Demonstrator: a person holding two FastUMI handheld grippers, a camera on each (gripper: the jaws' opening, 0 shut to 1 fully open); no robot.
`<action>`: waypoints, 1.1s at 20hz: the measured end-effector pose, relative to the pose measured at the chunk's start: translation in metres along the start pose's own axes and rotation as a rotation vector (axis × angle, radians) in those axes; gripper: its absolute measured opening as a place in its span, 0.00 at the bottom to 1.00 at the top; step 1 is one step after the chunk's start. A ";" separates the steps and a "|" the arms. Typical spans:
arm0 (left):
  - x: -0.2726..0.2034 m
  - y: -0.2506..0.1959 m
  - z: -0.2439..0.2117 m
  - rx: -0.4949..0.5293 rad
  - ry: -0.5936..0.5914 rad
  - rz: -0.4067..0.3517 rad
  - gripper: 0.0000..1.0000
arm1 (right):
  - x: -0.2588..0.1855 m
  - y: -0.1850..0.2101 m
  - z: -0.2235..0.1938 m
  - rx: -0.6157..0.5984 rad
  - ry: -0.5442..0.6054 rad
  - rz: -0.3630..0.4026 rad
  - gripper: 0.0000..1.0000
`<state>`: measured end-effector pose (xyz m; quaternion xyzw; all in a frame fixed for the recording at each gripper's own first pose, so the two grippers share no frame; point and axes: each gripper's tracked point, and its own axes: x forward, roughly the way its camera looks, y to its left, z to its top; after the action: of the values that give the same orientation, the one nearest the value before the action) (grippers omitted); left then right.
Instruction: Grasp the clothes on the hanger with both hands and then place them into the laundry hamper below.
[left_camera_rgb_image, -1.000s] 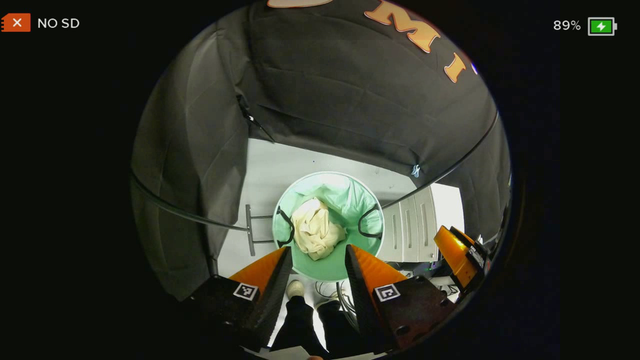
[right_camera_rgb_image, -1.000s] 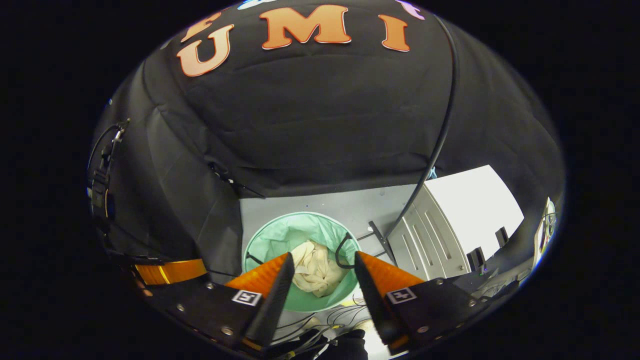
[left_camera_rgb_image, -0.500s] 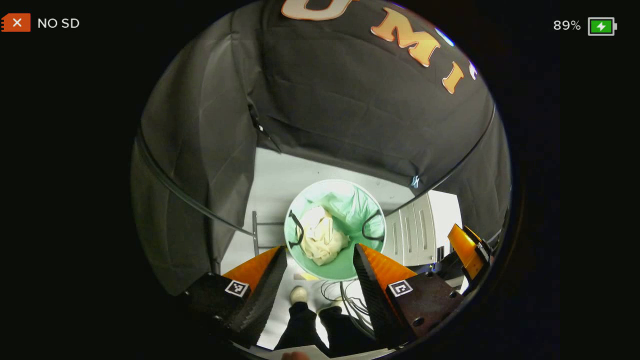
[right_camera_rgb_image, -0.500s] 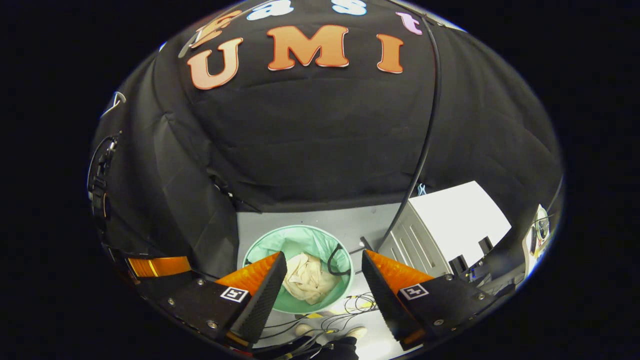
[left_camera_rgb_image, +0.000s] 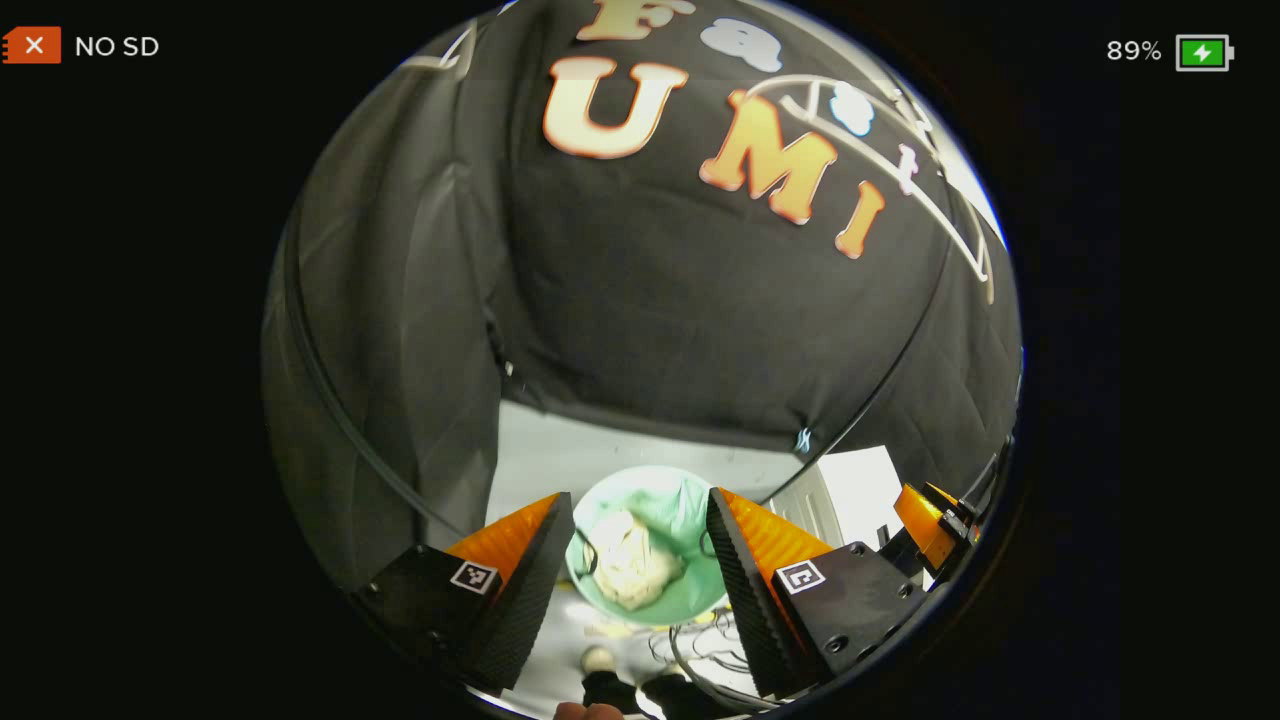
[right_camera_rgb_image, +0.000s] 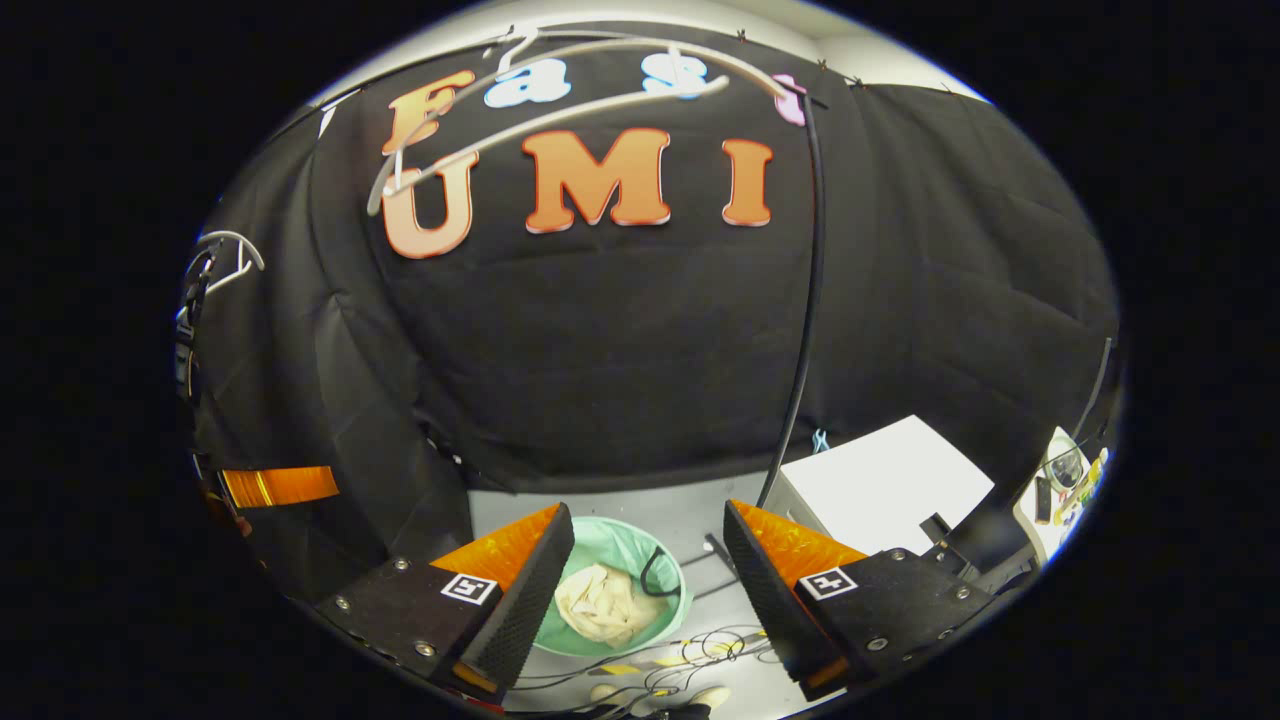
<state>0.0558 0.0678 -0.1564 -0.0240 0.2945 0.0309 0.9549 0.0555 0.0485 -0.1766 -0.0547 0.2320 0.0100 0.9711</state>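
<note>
A black cloth wall (right_camera_rgb_image: 620, 330) closed off the far side of the booth, hanging in soft folds. A thin black cable (right_camera_rgb_image: 805, 300) ran down across it to the pale grey floor (right_camera_rgb_image: 640, 500). On the right stood a white cabinet (right_camera_rgb_image: 880, 490), its flat top bright under the light. A tangle of loose cables (right_camera_rgb_image: 690, 655) lay on the floor at the near edge, beside a person's light shoes (right_camera_rgb_image: 710, 695). At the far right, a cluttered desk (right_camera_rgb_image: 1065, 480) held small items too small to tell apart.
</note>
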 end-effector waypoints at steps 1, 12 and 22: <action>-0.009 -0.010 0.024 0.028 -0.066 -0.016 0.85 | -0.007 -0.004 0.018 -0.006 -0.042 -0.005 0.94; -0.126 -0.057 0.205 0.132 -0.635 -0.071 0.79 | -0.135 -0.043 0.200 -0.083 -0.528 0.001 0.97; -0.121 -0.041 0.174 0.105 -0.562 -0.023 0.82 | -0.133 -0.057 0.182 -0.064 -0.476 -0.010 0.94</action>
<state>0.0563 0.0323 0.0569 0.0319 0.0189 0.0101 0.9993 0.0215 0.0125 0.0509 -0.0825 -0.0040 0.0248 0.9963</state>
